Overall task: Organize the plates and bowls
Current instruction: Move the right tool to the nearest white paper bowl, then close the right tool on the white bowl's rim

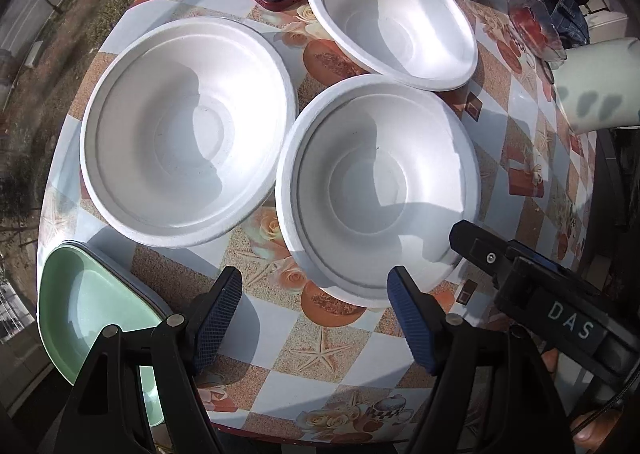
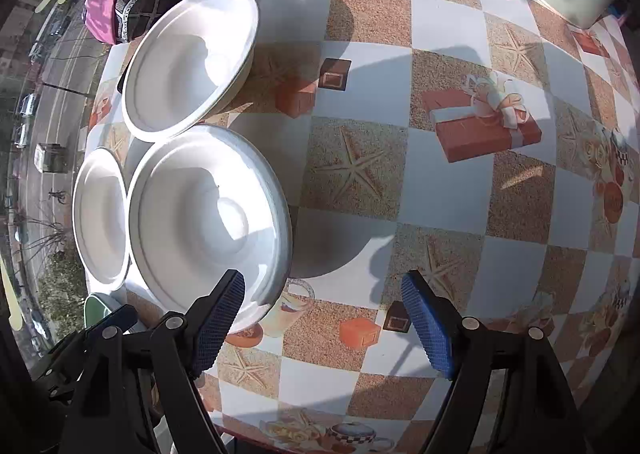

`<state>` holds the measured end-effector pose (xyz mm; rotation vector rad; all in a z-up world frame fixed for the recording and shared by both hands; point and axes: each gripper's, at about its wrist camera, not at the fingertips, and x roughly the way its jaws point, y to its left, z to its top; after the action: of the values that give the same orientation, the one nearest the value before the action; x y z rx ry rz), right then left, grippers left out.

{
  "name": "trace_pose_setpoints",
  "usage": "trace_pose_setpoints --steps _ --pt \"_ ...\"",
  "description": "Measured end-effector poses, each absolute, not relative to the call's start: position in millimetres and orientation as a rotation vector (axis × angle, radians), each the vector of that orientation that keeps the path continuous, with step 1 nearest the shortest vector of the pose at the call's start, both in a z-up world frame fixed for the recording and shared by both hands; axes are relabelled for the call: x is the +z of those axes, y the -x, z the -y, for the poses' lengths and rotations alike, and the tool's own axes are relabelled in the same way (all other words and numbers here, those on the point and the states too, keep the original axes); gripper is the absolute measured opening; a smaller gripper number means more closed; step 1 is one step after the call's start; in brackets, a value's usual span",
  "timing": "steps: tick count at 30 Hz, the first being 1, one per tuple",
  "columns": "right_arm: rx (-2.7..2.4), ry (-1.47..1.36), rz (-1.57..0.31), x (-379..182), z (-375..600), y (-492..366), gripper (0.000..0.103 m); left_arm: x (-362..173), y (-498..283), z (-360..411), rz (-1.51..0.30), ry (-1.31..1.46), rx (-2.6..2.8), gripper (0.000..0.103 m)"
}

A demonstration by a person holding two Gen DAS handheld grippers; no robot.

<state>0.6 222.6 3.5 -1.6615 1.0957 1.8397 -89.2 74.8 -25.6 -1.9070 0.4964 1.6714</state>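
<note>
Bowls are sitting upright and empty on the patterned table [image 1: 320,354], mouths facing up: nearest, the near white bowl [image 1: 376,189] is lying just ahead of the left gripper [image 1: 314,318], whose blue fingers are spreading apart around nothing. The right gripper [image 2: 324,318] is likewise gaping over bare tablecloth, its left finger beside that bowl's rim. Beyond are resting the left white bowl [image 1: 184,129], the far white bowl [image 1: 392,19] and, at the table's near-left edge, a green dish [image 1: 88,314].

We read one label | "DAS" in pale raised letters | on the black body of the right claw [image 1: 568,324], left wrist view | we find no other legible text.
</note>
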Motion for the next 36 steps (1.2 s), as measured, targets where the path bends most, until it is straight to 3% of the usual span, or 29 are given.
trace_pose_setpoints --steps 14,15,16,19,21,23,25,36 --pt "1.928 1.814 -0.979 -29 -230 51 0.081 -59 86 -93 -0.524 1.992 1.747 0.078" --pt "1.93 1.819 -0.976 -30 -229 53 0.077 -60 86 -94 -0.53 1.993 1.748 0.076" --pt "1.929 1.829 -0.979 -33 -228 55 0.066 -62 85 -95 -0.532 1.992 1.748 0.073" --pt "1.944 1.831 -0.929 -29 -225 55 0.048 -68 84 -93 -0.536 2.011 1.737 0.056" --pt "1.963 1.839 -0.933 -29 -222 57 0.029 -70 85 -92 -0.515 2.009 1.732 0.047" --pt "1.968 1.843 -0.964 -30 -222 54 0.023 -68 85 -93 -0.531 1.976 1.725 0.039" --pt "1.975 1.846 -0.95 -31 -216 56 0.021 -67 83 -97 -0.578 1.928 1.711 0.034" --pt "1.891 1.852 -0.999 -36 -195 9 0.021 -67 26 -105 -0.865 1.669 1.524 0.035"
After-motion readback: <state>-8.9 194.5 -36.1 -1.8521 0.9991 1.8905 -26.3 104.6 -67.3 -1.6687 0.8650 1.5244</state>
